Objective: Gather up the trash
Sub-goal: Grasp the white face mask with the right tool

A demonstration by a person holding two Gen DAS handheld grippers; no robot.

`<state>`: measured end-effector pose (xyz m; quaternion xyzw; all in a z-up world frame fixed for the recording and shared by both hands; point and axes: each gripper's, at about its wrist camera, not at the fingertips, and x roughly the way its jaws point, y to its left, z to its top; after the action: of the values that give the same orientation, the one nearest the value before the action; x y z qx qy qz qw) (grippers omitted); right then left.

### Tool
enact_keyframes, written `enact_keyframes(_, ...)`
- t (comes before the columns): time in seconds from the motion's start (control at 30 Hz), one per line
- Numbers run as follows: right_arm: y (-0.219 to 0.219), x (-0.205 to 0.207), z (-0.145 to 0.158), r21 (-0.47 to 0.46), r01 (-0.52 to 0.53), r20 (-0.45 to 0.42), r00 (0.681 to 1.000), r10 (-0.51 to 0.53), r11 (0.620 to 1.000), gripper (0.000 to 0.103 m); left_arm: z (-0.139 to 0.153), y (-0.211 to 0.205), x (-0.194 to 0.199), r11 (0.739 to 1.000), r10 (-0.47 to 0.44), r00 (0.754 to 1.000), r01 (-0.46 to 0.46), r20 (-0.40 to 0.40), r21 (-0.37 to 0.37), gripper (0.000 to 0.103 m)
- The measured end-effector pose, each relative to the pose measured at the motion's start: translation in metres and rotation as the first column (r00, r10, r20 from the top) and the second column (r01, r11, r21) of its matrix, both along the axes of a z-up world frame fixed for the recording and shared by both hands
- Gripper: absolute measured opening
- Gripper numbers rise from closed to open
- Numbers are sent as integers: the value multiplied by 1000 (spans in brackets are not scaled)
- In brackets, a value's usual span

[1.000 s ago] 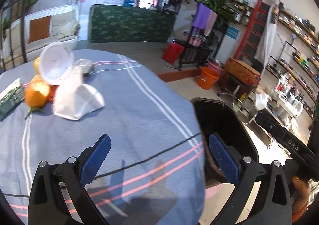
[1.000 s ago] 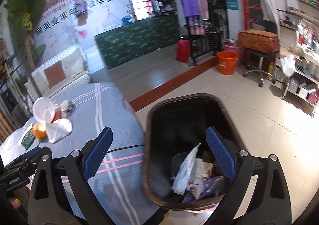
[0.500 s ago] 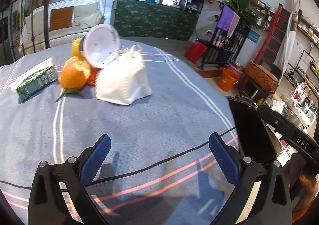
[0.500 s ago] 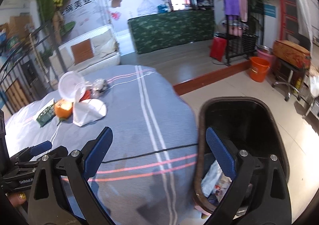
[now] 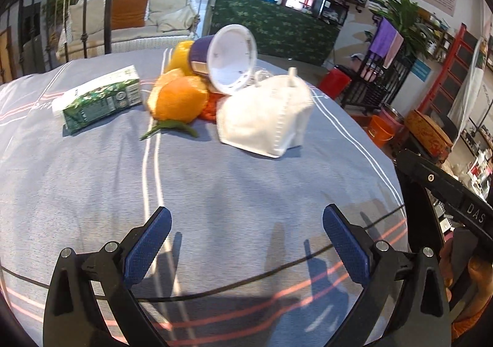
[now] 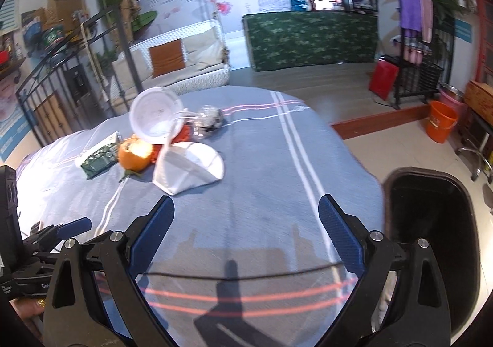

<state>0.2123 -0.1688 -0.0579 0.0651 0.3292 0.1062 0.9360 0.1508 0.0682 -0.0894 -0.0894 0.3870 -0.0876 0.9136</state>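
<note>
On the blue-grey tablecloth [image 5: 234,180] lies a heap of trash: a white face mask [image 5: 265,119] [image 6: 188,168], an orange peel [image 5: 178,97] [image 6: 135,154], a tipped purple cup with a white inside [image 5: 229,59] [image 6: 155,116], a green carton [image 5: 98,99] [image 6: 100,157] and a crumpled clear wrapper [image 6: 211,120]. My left gripper [image 5: 246,242] is open and empty, low over the cloth, short of the mask. My right gripper [image 6: 245,225] is open and empty too, above the table's near half. The black trash bin [image 6: 431,242] stands at the table's right edge.
The right gripper's black body [image 5: 443,190] shows at the right of the left wrist view, and the left one [image 6: 40,242] at the lower left of the right wrist view. Beyond the table are a white sofa [image 6: 181,63], a green counter [image 6: 311,39] and an orange bucket [image 6: 440,122].
Both grippers have swung left from the bin toward the trash heap. The heap looks larger and nearer, and the bin has slid to the right edge of the right wrist view.
</note>
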Motion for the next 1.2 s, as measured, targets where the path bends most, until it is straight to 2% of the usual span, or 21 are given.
enact_keyframes(0.2, 33, 26, 1, -7, -85, -14, 996, 85, 996, 93, 0, 32, 6, 998, 61, 998, -61, -14, 9, 97)
enact_keyframes(0.33, 65, 48, 1, -40, -175, -18, 985, 174, 984, 93, 3, 56, 14, 993, 116, 993, -115, -19, 32, 97)
enact_keyframes(0.47, 92, 68, -3, -101, -223, -19, 975, 223, 969, 92, 5, 75, 21, 987, 158, 987, -157, -26, 24, 97)
enact_keyframes(0.6, 115, 83, -11, -187, -260, -22, 965, 261, 947, 75, 7, 82, 24, 988, 147, 989, -146, -31, 45, 97)
enact_keyframes(0.67, 121, 90, -17, -215, -273, -43, 962, 270, 938, 62, 9, 83, 24, 989, 137, 990, -135, -36, 55, 97)
enact_keyframes(0.7, 123, 92, -20, -216, -283, -63, 959, 276, 934, 49, 10, 83, 24, 990, 131, 991, -129, -34, 60, 97)
enact_keyframes(0.73, 125, 94, -24, -215, -290, -81, 957, 279, 932, 40, 12, 84, 25, 991, 123, 992, -120, -34, 64, 97)
enact_keyframes(0.77, 125, 93, -25, -219, -288, -80, 958, 277, 932, 36, 13, 86, 26, 992, 114, 993, -112, -37, 64, 97)
enact_keyframes(0.83, 128, 92, -27, -231, -292, -79, 956, 281, 928, 23, 14, 88, 28, 993, 104, 994, -101, -47, 53, 97)
enact_keyframes(0.93, 126, 88, -28, -228, -286, -75, 958, 277, 930, 19, 15, 95, 35, 994, 97, 994, -95, -55, 50, 97)
enact_keyframes(1.07, 119, 81, -25, -201, -272, -65, 962, 264, 941, 18, 19, 102, 50, 989, 92, 995, -87, -33, 121, 97)
enact_keyframes(1.2, 114, 73, -21, -178, -269, -59, 963, 263, 946, 18, 17, 115, 68, 981, 65, 996, -53, -55, 189, 97)
